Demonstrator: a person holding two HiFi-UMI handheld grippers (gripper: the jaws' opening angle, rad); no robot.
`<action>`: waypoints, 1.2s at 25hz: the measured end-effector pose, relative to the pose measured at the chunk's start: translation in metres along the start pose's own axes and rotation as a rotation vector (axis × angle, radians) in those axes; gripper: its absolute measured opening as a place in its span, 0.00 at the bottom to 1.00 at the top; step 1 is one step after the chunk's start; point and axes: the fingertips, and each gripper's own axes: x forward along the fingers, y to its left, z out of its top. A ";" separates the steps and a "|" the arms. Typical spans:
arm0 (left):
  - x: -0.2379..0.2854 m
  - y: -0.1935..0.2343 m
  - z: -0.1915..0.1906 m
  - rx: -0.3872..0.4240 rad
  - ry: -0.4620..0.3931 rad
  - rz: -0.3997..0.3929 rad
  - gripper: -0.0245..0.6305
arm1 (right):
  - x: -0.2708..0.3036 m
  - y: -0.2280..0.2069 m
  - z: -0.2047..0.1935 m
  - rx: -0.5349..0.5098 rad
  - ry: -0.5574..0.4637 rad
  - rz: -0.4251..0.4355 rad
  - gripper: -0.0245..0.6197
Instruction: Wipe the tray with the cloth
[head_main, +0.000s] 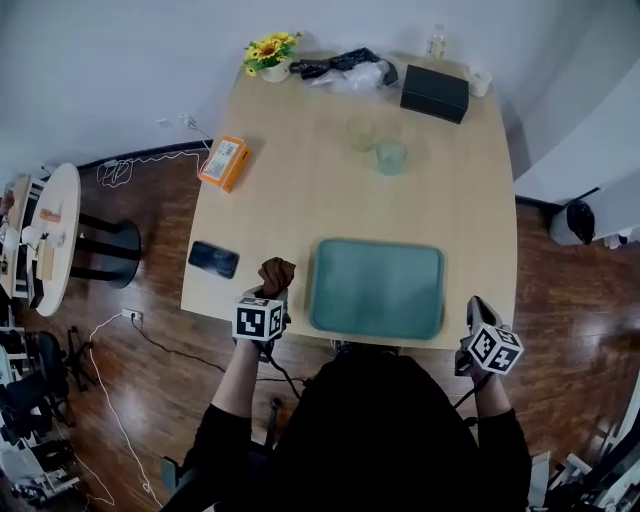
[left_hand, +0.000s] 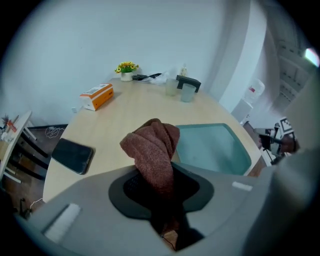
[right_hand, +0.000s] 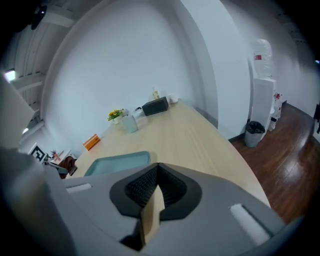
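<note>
Right, left gripper (left_hand: 161, 182) first: the left gripper view shows its jaws clamped on the brown cloth (left_hand: 152, 145), which is bunched and sticks up out of the grip. The head view only shows the cloth as a dark lump at the gripper tip, just off the left edge of the tray (head_main: 376, 288) over the table (head_main: 300, 200). I can't tell from either view whether the cloth touches the tabletop.

Right gripper (right_hand: 156, 182): the right gripper view shows the jaws closed together with nothing between them. The head view puts it at the near right corner of the tray, past the table edge.

The teal tray lies flat at the near edge of the table, between the two grippers.

The head view also gives the layout:
- A black phone (head_main: 213, 259) lies left of the cloth.
- An orange box (head_main: 224, 162) sits further up the left edge.
- Two translucent cups (head_main: 391, 156) stand beyond the tray.
- A sunflower pot (head_main: 271, 53) and a black box (head_main: 435, 93) are at the far end.
- A round side table (head_main: 50, 235) stands on the wood floor to the left.

The right gripper view alone shows a black bin (right_hand: 254, 134) against the wall.
</note>
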 end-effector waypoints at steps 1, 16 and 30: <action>-0.001 -0.001 0.000 -0.001 -0.006 0.001 0.15 | -0.003 0.004 0.004 -0.010 -0.007 0.006 0.04; -0.192 -0.137 0.123 0.314 -0.631 -0.199 0.15 | -0.033 0.072 0.045 -0.144 -0.124 0.101 0.04; -0.185 -0.132 0.116 0.240 -0.662 -0.186 0.15 | -0.168 0.206 0.195 -0.405 -0.670 0.373 0.04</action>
